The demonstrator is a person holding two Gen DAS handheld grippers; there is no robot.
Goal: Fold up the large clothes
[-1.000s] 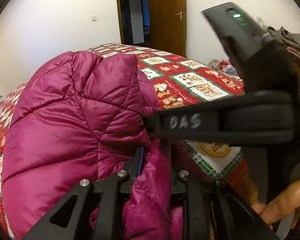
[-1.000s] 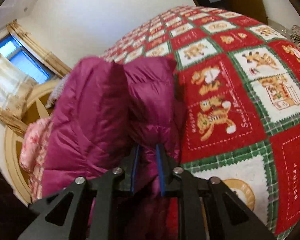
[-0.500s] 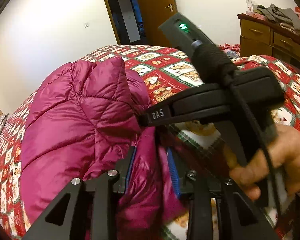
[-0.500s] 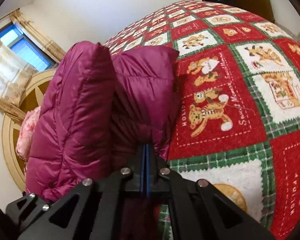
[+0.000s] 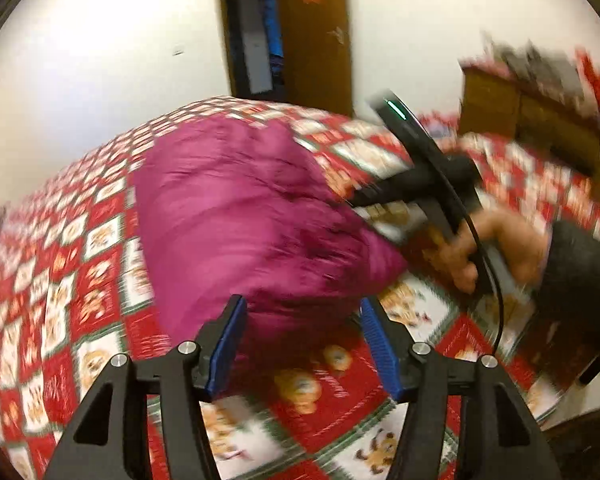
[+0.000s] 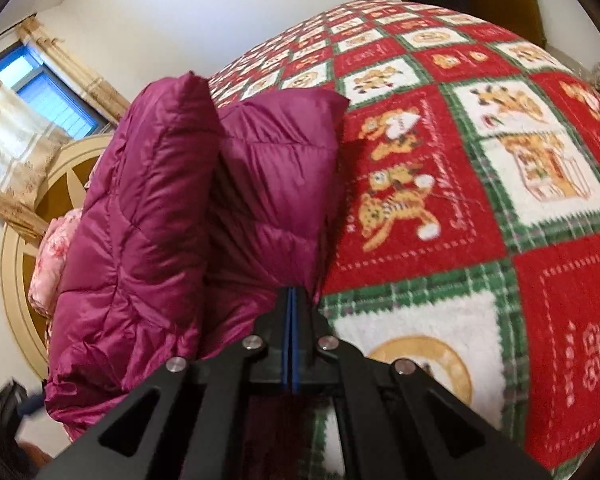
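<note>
You are spreading your left gripper point(image 5: 302, 344) wide, free of the magenta down jacket point(image 5: 256, 216) lying at twelve o'clock, while your right gripper point(image 6: 291, 300) is pinching its hem.

the jacket point(image 6: 148, 216) is glossy quilted cloth, puffy and smooth. the blanket point(image 6: 480, 208) looks fleecy, matt. the dresser point(image 5: 512, 116) is wood. the hand-held gripper point(image 6: 291, 300) is matt black plastic, blue pads point(image 5: 374, 332), shiny metal bolts.

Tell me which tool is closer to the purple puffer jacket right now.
Right. The right tool is shut on the jacket's edge, while the left tool is open, its fingers either side of the jacket's near end.
</note>
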